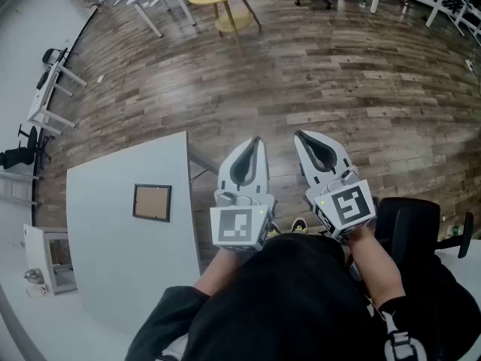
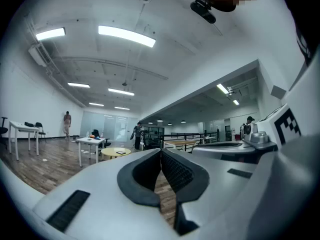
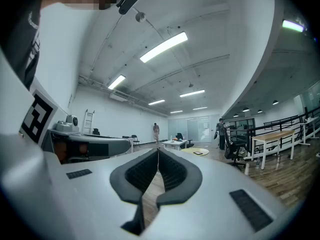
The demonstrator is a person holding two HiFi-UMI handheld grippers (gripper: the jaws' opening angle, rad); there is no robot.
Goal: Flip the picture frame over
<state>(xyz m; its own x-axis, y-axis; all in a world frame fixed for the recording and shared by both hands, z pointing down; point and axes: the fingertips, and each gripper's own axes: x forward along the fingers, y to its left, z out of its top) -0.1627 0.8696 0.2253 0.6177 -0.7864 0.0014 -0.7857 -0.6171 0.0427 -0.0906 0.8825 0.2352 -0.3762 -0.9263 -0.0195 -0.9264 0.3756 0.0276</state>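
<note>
Pre-approach: left tool (image 1: pixel 255 141) and right tool (image 1: pixel 299 135) both closed, empty, held right of the surface (image 1: pixel 113 269). Untouched picture frame (image 1: pixel 152 202) lies flat there. Next: swing left, open, catch a frame edge.

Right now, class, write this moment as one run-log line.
picture frame: flat on white table, untouched | left hand-held gripper: shut, empty | right hand-held gripper: shut, empty
</note>
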